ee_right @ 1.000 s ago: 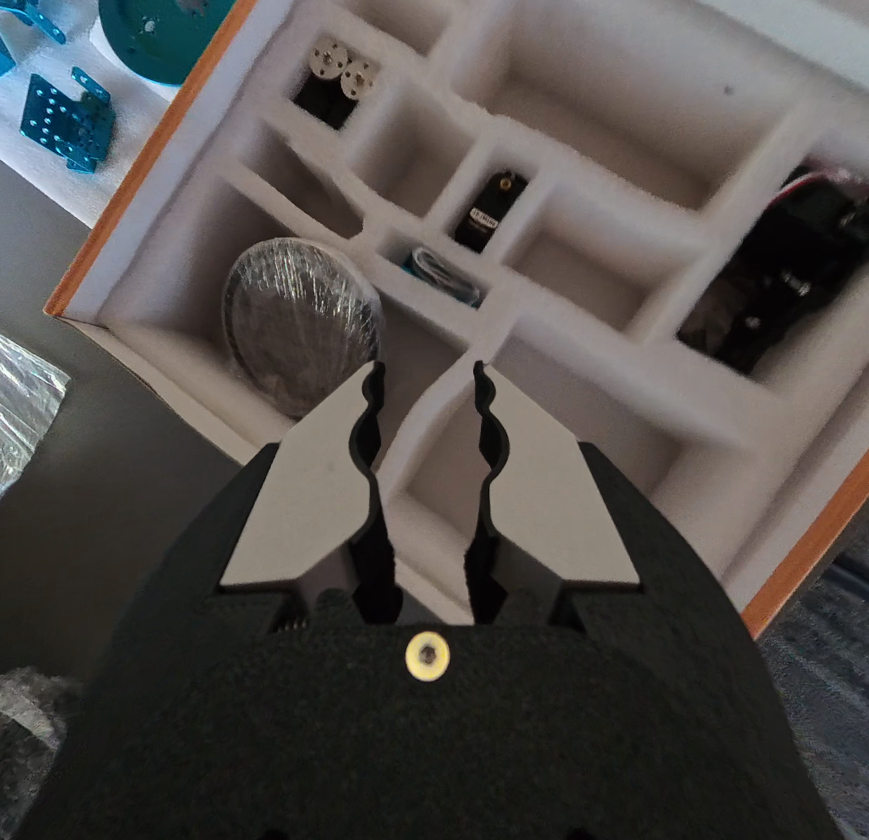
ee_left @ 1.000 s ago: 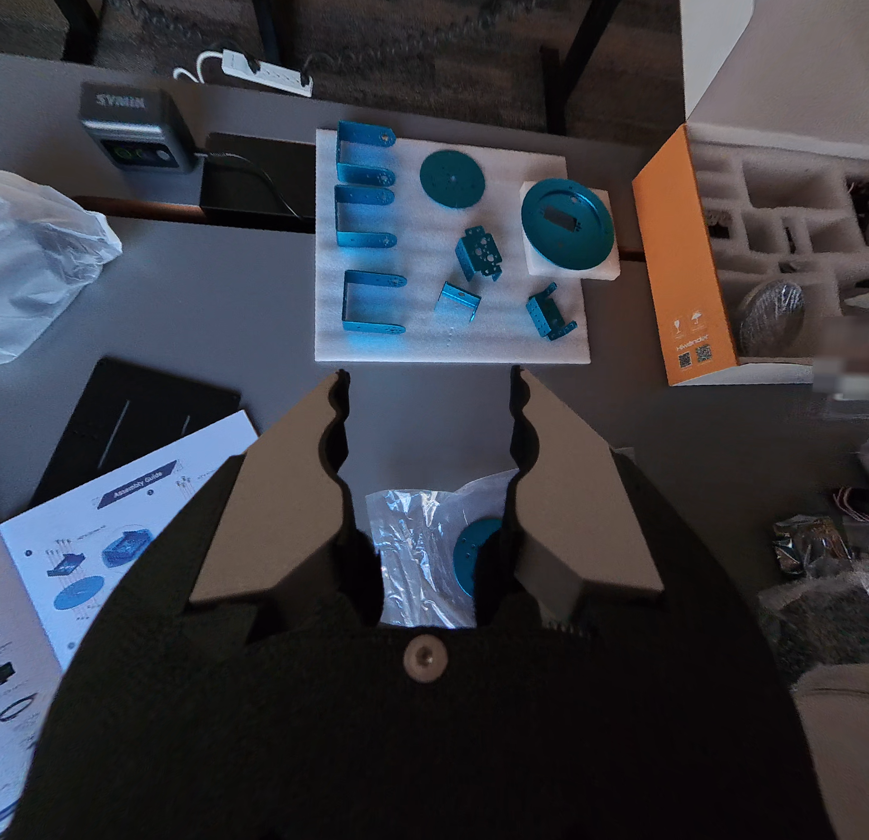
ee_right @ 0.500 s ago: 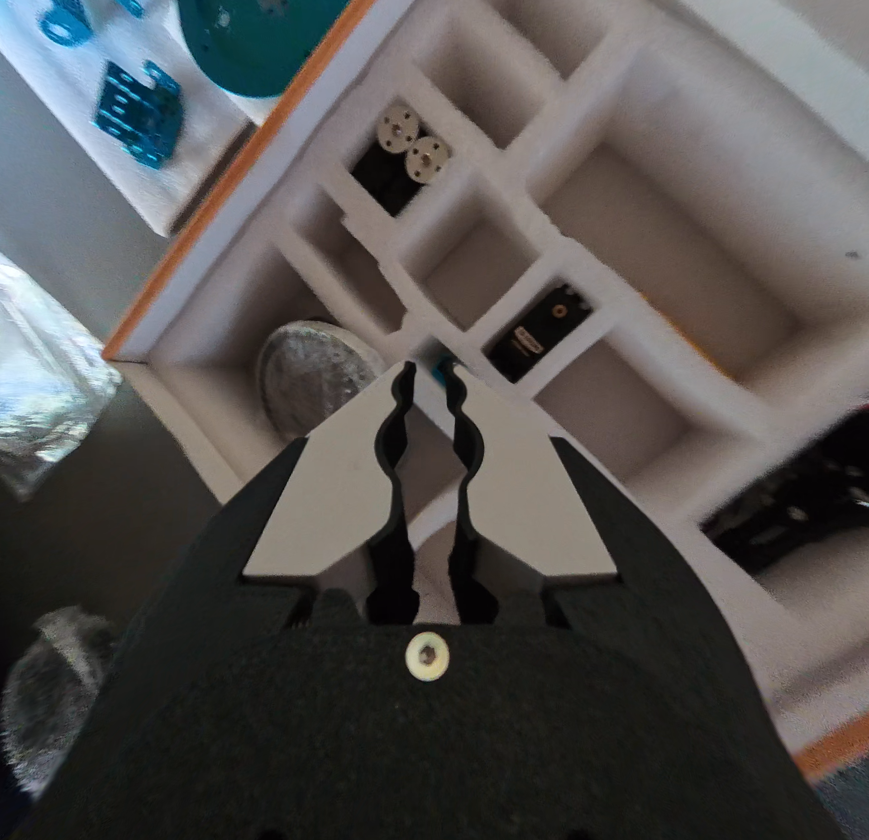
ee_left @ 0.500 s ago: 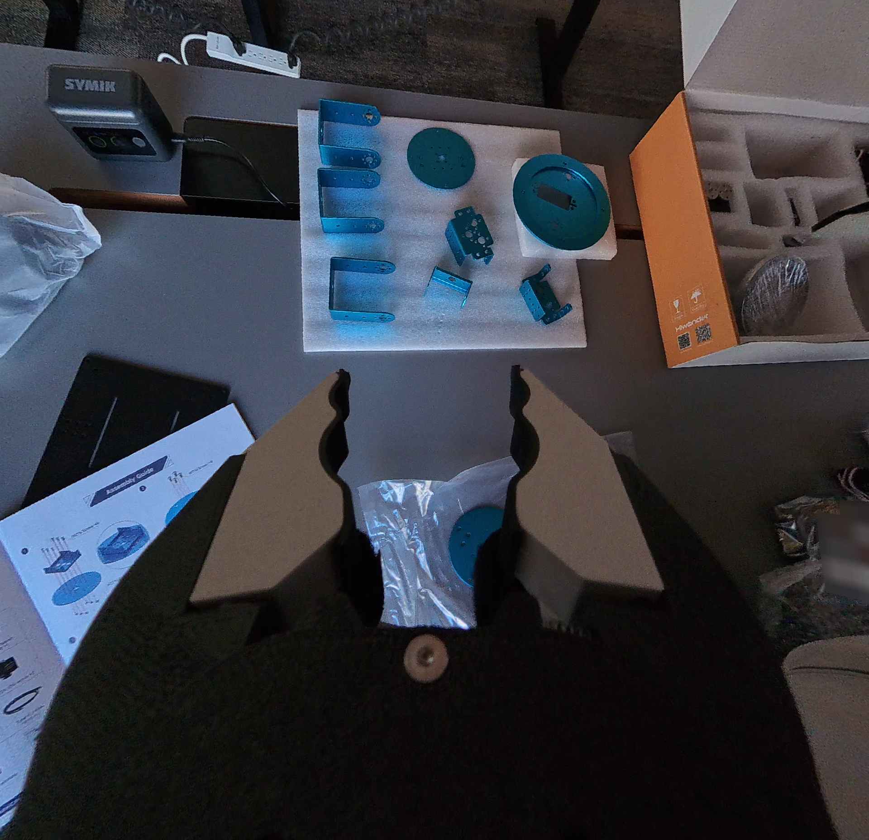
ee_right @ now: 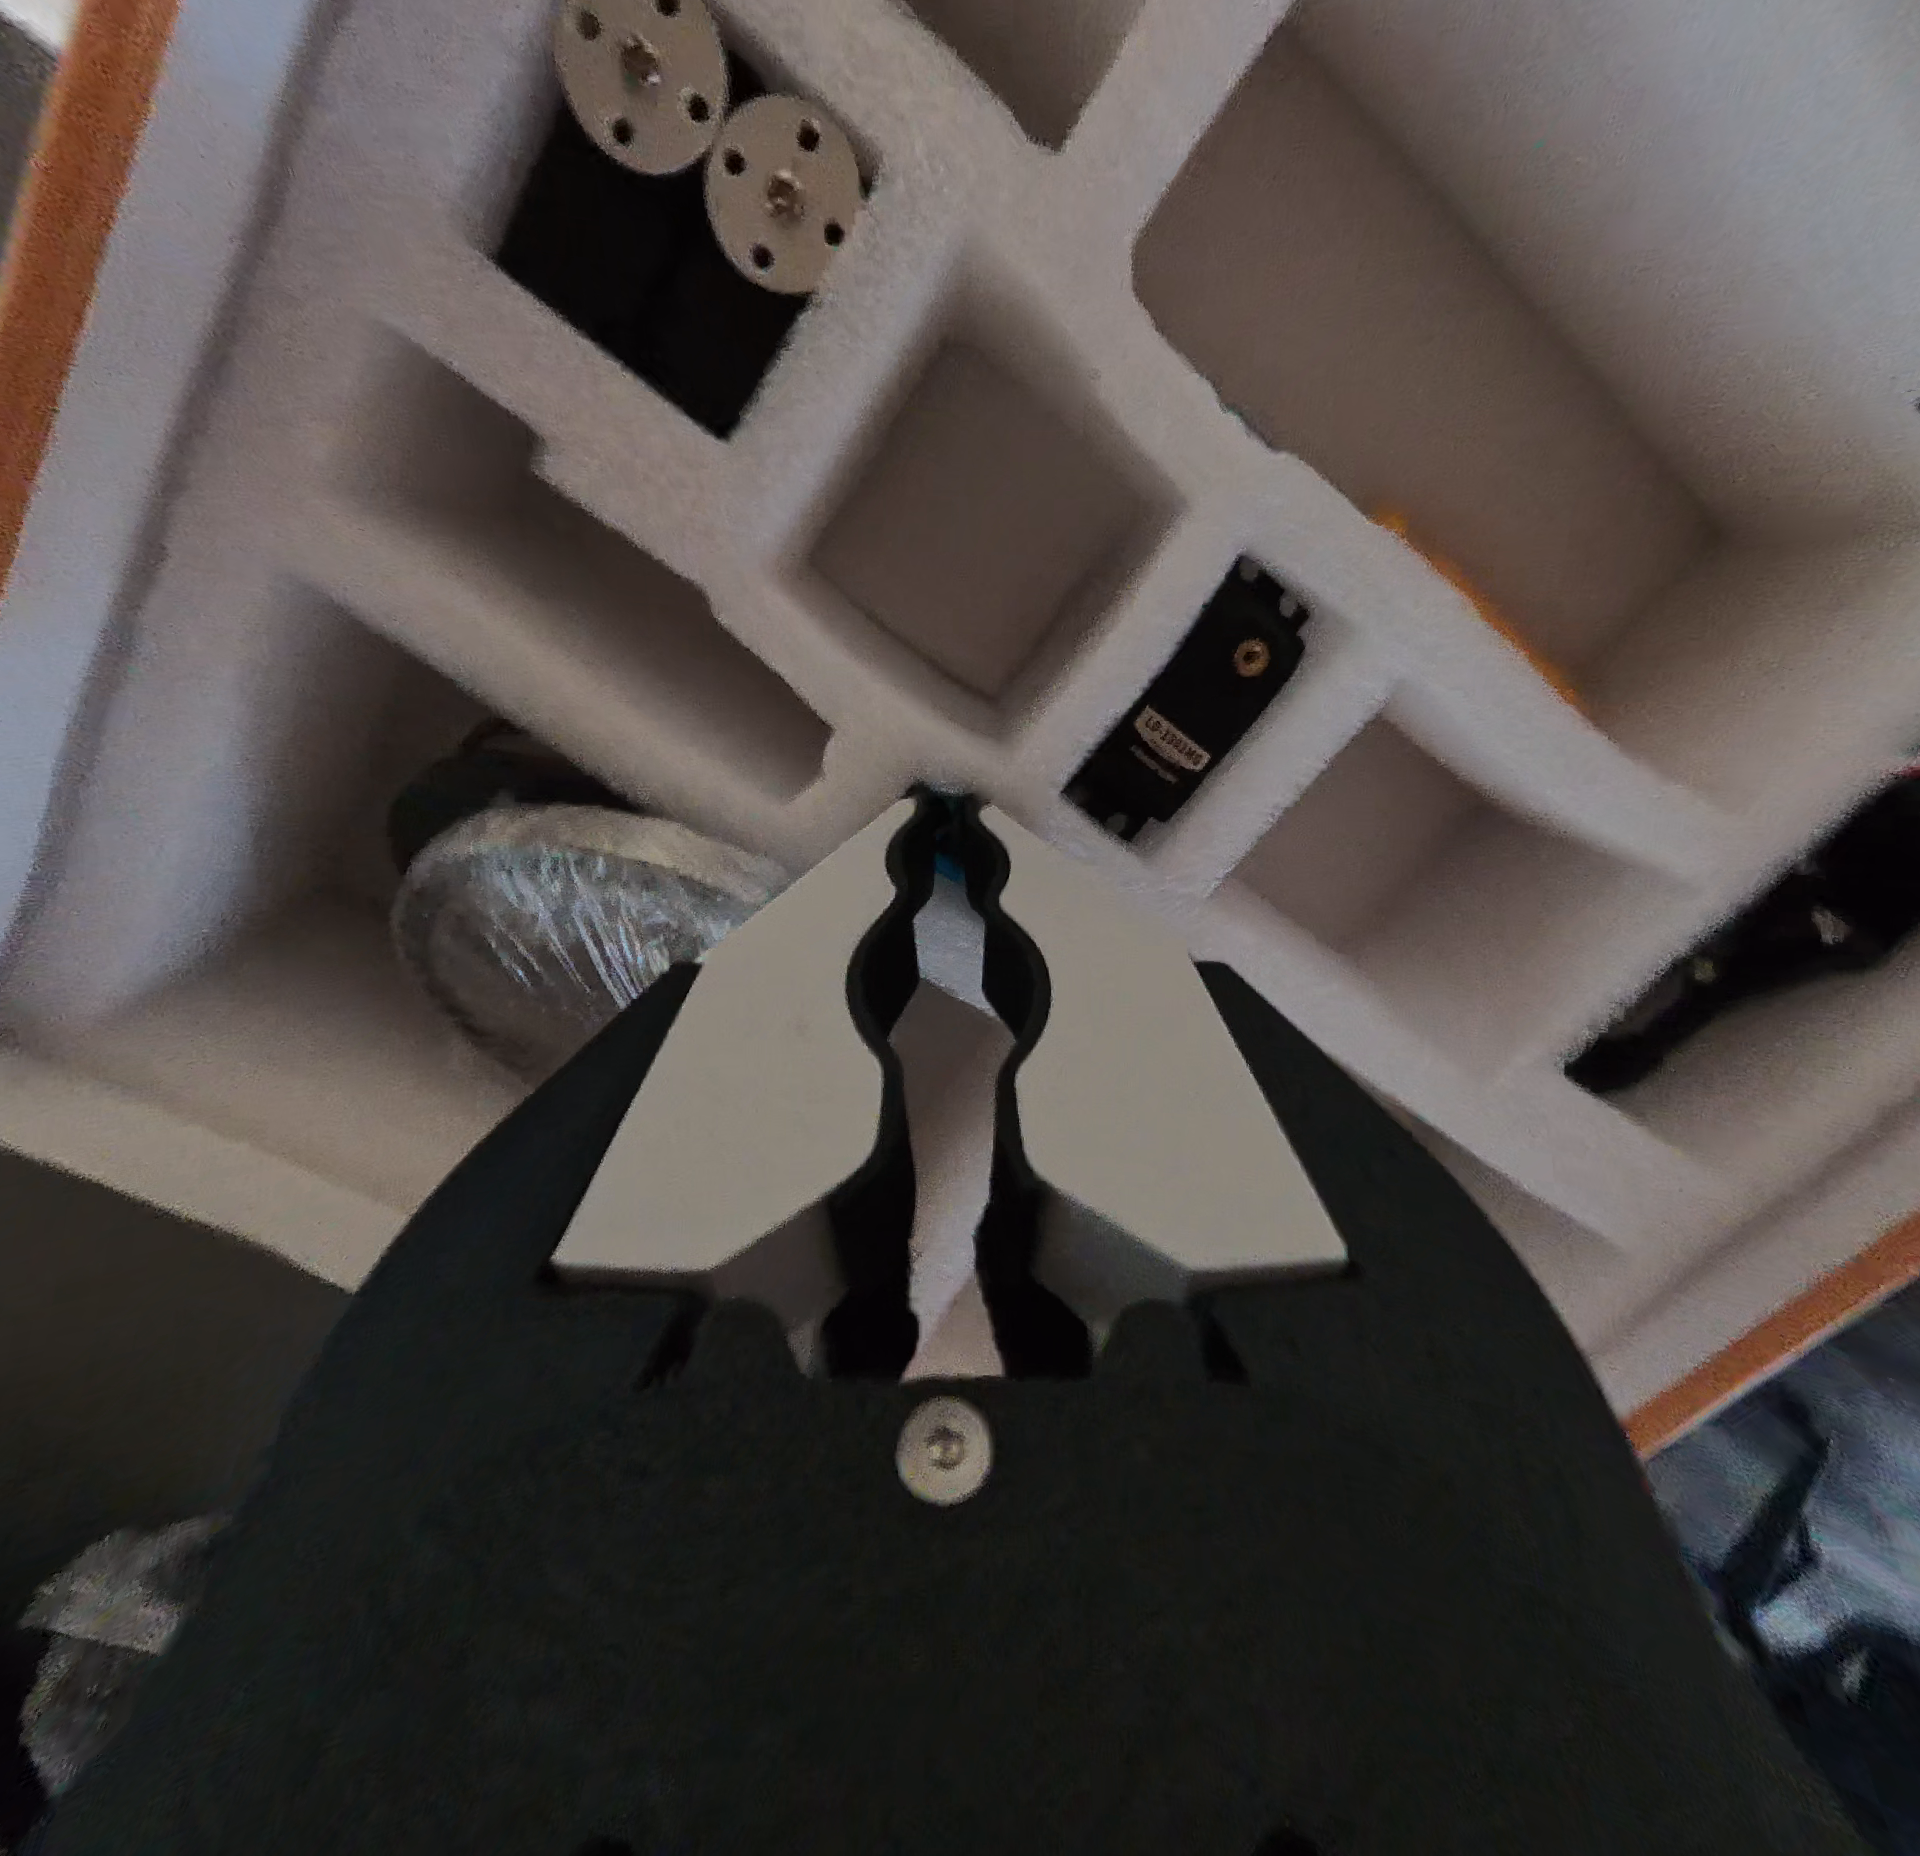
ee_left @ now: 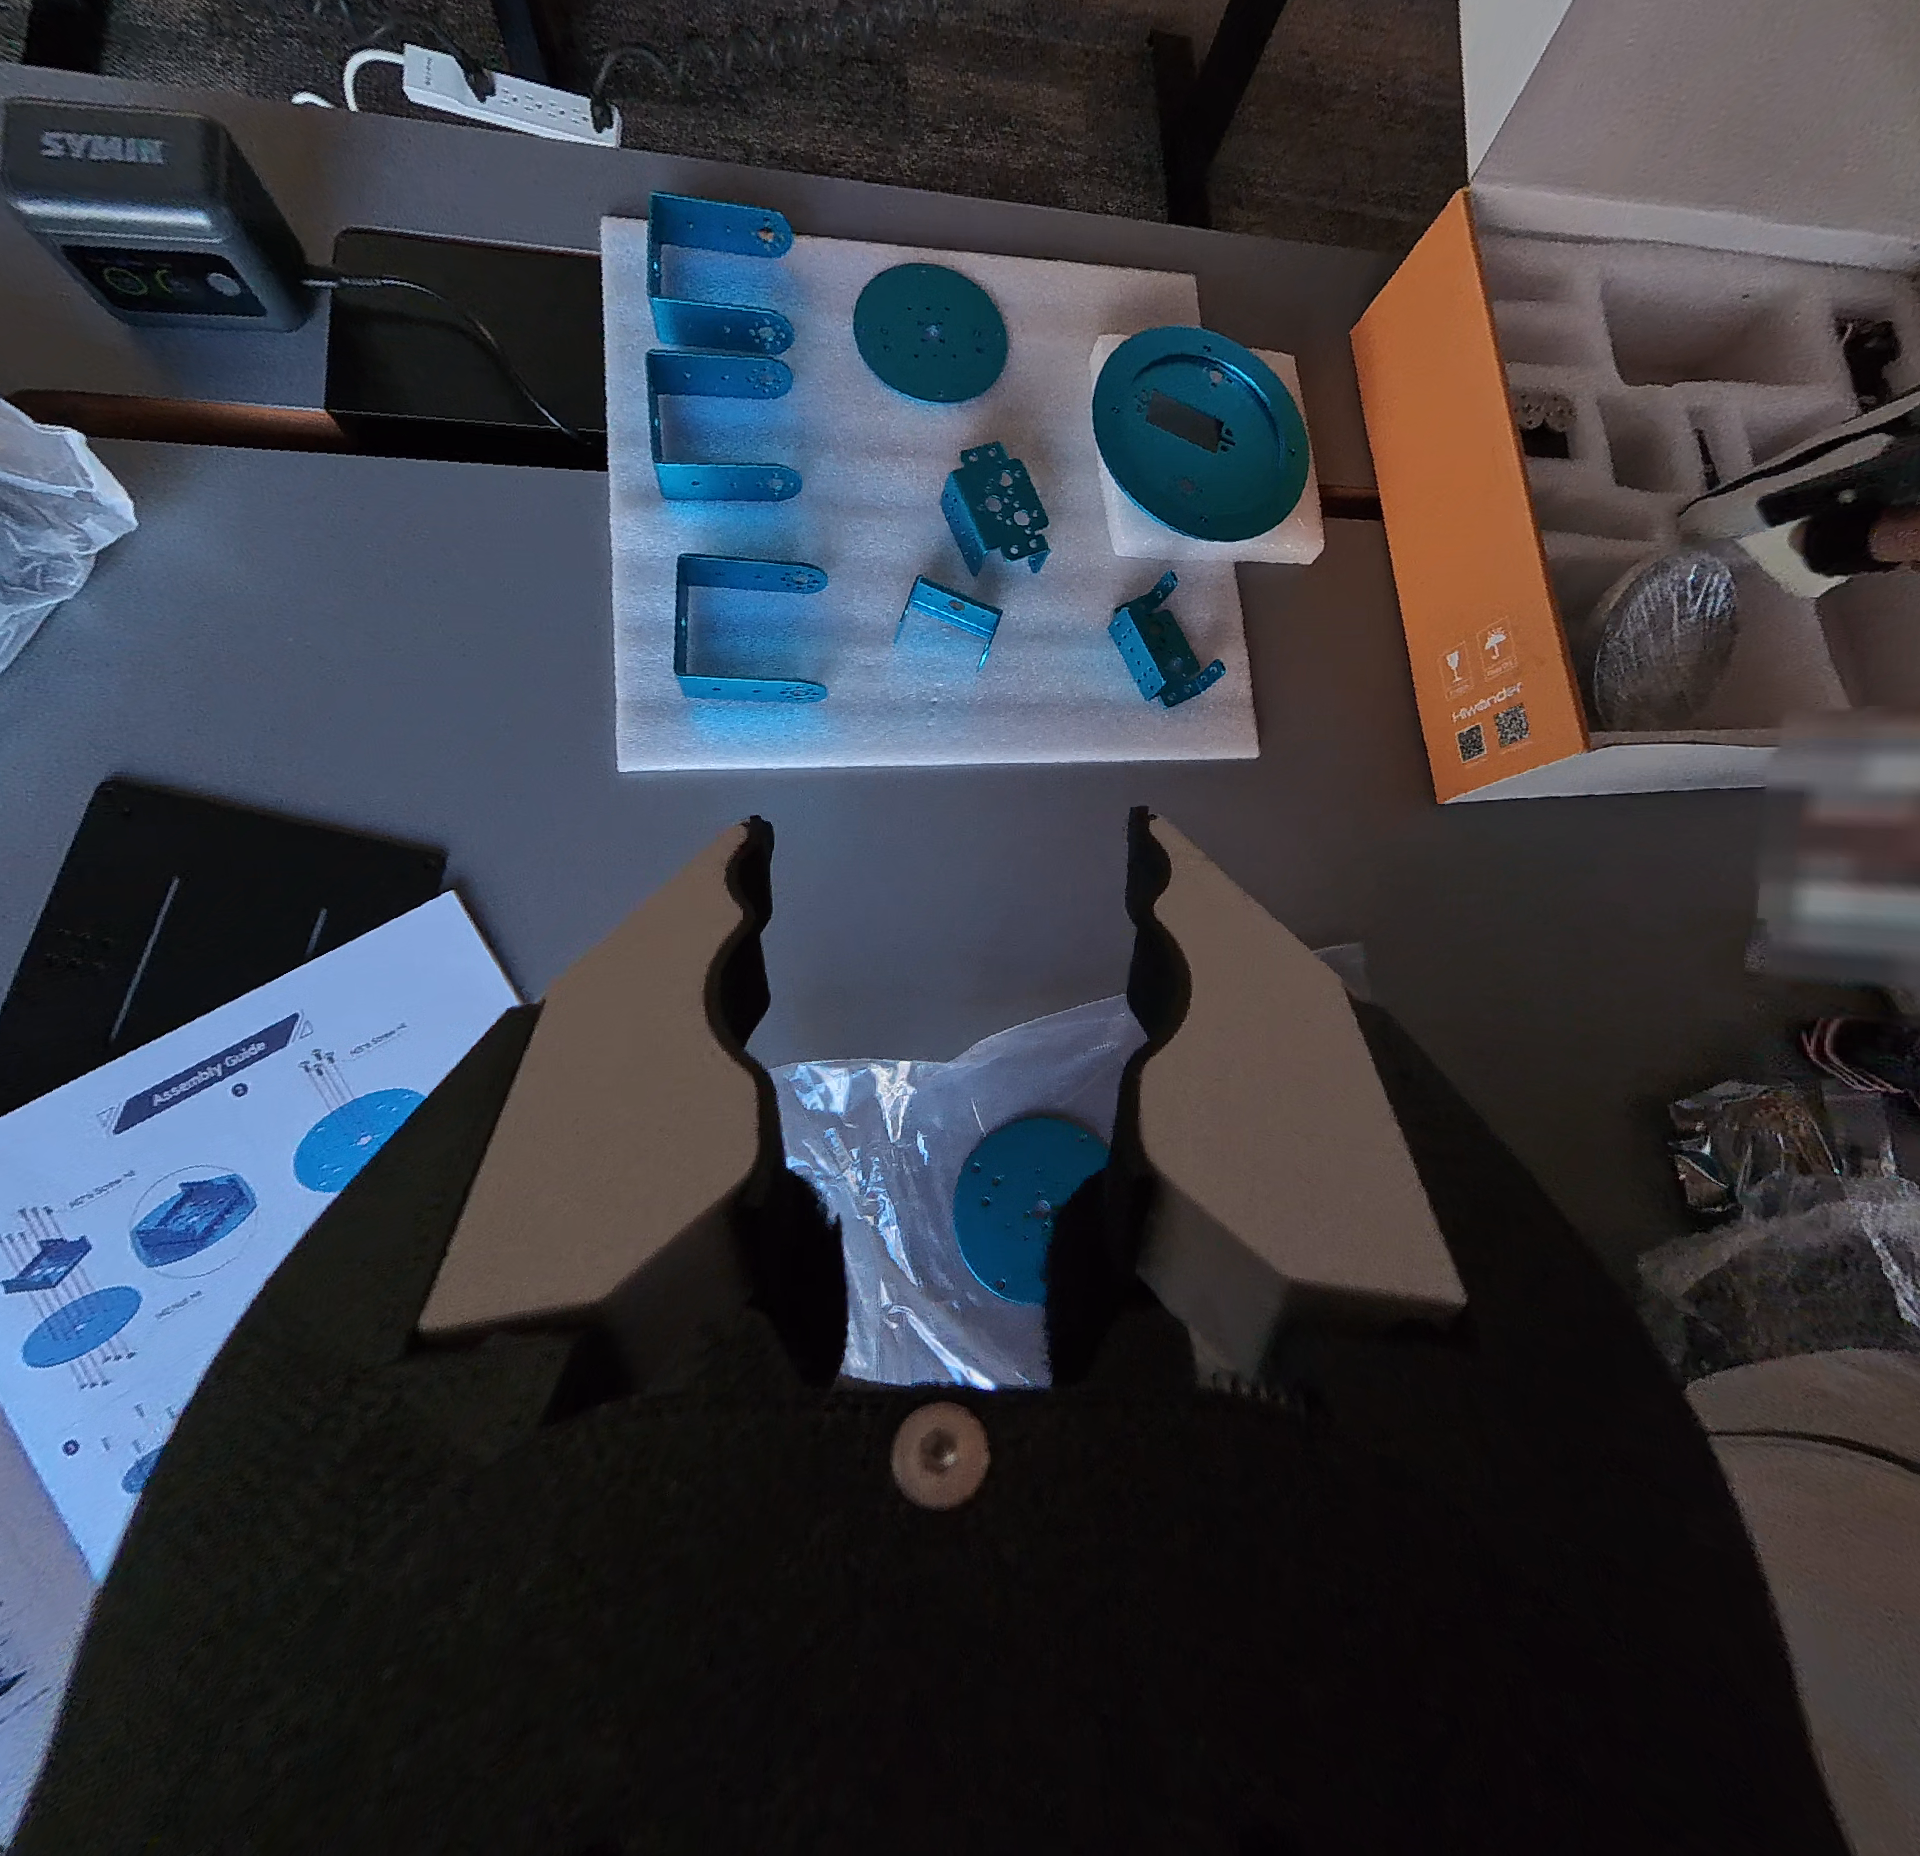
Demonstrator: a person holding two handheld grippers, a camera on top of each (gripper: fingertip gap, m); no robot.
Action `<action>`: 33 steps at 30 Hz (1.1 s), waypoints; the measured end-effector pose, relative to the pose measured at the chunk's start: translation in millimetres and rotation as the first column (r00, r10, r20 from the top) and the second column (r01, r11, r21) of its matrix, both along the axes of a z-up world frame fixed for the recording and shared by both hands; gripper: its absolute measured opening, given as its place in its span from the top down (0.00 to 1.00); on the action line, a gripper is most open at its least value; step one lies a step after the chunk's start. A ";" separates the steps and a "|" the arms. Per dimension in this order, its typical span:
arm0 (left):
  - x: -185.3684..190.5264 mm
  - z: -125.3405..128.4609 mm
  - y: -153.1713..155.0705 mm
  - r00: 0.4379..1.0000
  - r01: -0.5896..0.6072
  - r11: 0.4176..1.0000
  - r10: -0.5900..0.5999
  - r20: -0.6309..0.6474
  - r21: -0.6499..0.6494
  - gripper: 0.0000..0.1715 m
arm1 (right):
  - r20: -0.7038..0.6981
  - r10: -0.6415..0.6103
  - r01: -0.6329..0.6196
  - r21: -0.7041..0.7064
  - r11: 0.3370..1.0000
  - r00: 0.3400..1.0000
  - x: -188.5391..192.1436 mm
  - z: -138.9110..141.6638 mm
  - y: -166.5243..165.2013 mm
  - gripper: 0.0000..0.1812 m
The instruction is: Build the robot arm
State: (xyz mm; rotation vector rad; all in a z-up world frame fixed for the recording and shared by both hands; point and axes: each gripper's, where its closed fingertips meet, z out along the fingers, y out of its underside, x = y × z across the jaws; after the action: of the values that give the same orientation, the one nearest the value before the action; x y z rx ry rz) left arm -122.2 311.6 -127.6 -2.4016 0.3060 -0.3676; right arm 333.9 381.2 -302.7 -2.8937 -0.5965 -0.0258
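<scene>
Between my right gripper's (ee_right: 943, 819) tips, which are nearly pressed together, sits a small blue thing (ee_right: 948, 864) at the rim of a foam pocket; whether they pinch it I cannot tell. Just right of the tips a black servo (ee_right: 1195, 705) lies in its slot, long axis slanting up to the right. Left of them rests a wrapped disc (ee_right: 561, 923). Beyond, two servos with silver horns (ee_right: 707, 144) stand together. My left gripper (ee_left: 948, 830) hangs spread wide and empty above a clear bag (ee_left: 914, 1183) holding a blue disc (ee_left: 1018, 1204); ahead lies a foam sheet (ee_left: 1091, 705) of blue brackets.
</scene>
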 end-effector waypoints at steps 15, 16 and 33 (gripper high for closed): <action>3.8 7.3 -4.1 0.999 0.043 0.998 -0.042 -0.034 0.034 0.61 | -0.289 -0.129 0.137 0.007 0.991 0.949 14.0 42.6 -4.6 1.00; 3.2 7.9 -4.3 0.999 0.041 0.998 -0.040 -0.034 0.036 0.61 | -0.309 -0.118 0.132 0.025 0.991 0.944 15.4 50.8 -4.9 1.00; 10.2 7.7 -13.7 0.998 0.063 0.997 -0.062 -0.032 0.038 0.62 | -0.161 -0.118 0.139 0.129 0.982 0.980 16.1 14.3 -6.9 0.97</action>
State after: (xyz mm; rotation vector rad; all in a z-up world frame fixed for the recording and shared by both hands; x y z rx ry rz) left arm -112.0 297.9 -119.9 -2.3658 0.3998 -0.3496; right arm 350.0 374.2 -288.4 -2.7615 -0.3640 0.1294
